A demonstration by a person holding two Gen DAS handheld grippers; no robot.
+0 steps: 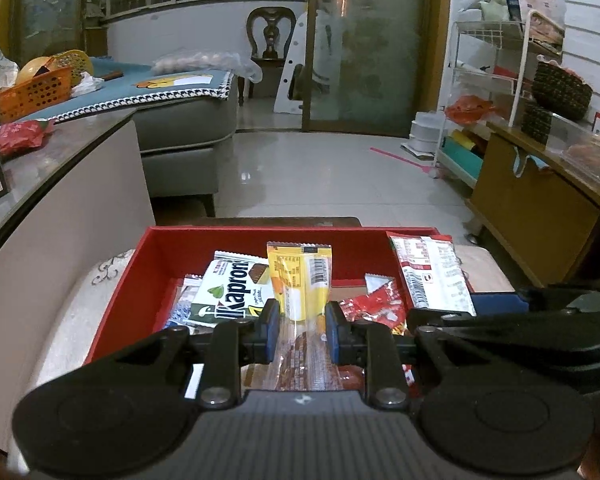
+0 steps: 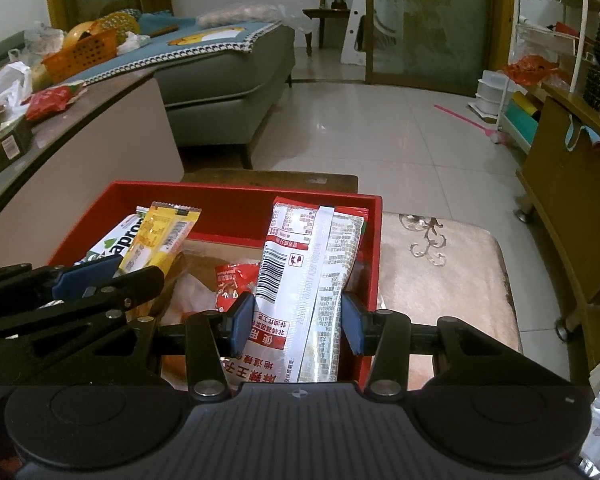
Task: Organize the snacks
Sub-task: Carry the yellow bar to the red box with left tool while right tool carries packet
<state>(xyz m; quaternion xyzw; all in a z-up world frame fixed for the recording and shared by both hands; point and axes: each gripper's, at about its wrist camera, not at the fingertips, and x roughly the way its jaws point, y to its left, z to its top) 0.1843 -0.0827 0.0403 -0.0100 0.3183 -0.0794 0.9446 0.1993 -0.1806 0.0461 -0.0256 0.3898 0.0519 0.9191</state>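
Note:
An open red box [image 1: 260, 233] sits on a beige cushioned stool [image 2: 440, 280]. My left gripper [image 1: 303, 329] is shut on a yellow snack packet [image 1: 300, 276], which stands upright over the middle of the box. My right gripper [image 2: 297, 322] is shut on a tall silver-and-red snack packet [image 2: 312, 264], upright against the box's right wall. Both packets appear in both views: the yellow snack packet [image 2: 160, 236] and the silver-and-red packet [image 1: 432, 276]. Inside the box lie a green-and-white Kapron wafer pack [image 1: 232, 292] and a small red packet [image 1: 376, 306].
A grey low table [image 1: 60, 168] stands at the left with a red bag [image 1: 18, 136] and a dark carton on it. Behind it is a grey sofa [image 1: 184, 128]. A wooden cabinet [image 2: 572, 200] and a white wire rack [image 1: 484, 80] line the right side.

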